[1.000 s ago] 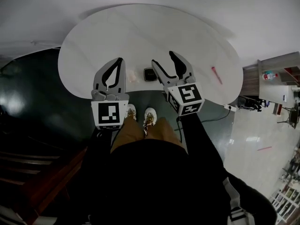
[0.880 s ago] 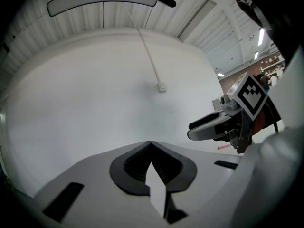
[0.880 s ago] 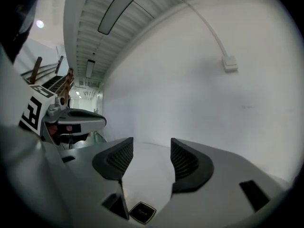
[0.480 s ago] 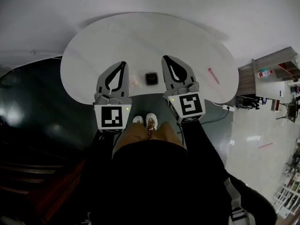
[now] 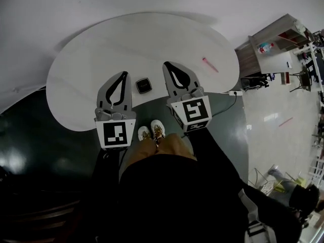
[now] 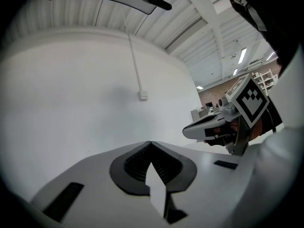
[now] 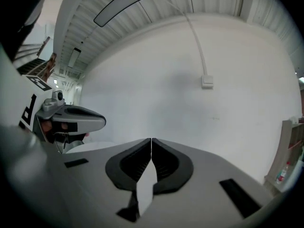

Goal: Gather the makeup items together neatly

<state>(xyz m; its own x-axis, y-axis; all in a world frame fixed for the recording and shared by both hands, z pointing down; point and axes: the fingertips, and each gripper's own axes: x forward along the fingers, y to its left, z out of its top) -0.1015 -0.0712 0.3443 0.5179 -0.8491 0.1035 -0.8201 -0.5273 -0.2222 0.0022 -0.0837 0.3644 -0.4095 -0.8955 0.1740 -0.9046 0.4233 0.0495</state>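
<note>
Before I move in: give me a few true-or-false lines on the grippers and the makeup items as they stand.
1. The left gripper and right gripper are both shut and empty. True.
2. The compact lies on the table between the grippers. True.
3. The pink stick lies left of the left gripper. False: it lies right of the right gripper, apart from the compact.
4. The right gripper holds the compact. False: it holds nothing.

Black sleeves (image 5: 212, 156), tan trousers (image 5: 158, 147), white shoes (image 5: 151, 131); grey left gripper (image 5: 124, 74) and right gripper (image 5: 166, 64) with marker cubes (image 5: 116, 134).
</note>
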